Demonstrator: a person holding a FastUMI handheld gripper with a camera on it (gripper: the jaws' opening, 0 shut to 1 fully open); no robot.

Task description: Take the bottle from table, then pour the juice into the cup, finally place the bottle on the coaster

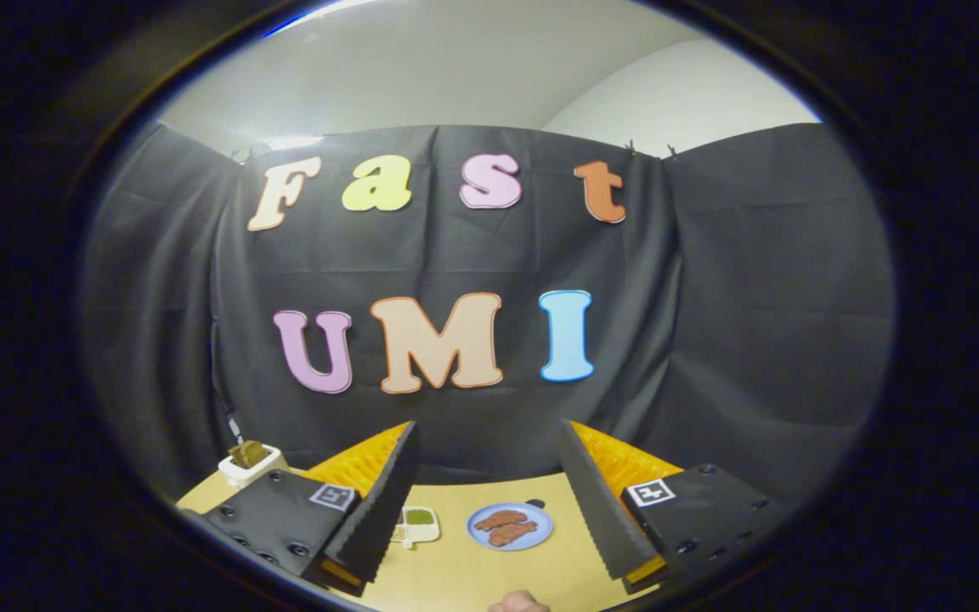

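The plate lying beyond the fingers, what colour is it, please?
Blue plate, holding brownish pieces; clearest in the gripper view.

On the table [455,569] we see a blue plate [510,526] carrying two brown pieces of food [506,527]. Just beside it sits a small white dish [418,524] with a green filling. Well apart from both — at the table's far corner, near the black cloth wall [753,297] — stands a white holder [248,465] containing something brown. What it is we cannot tell.
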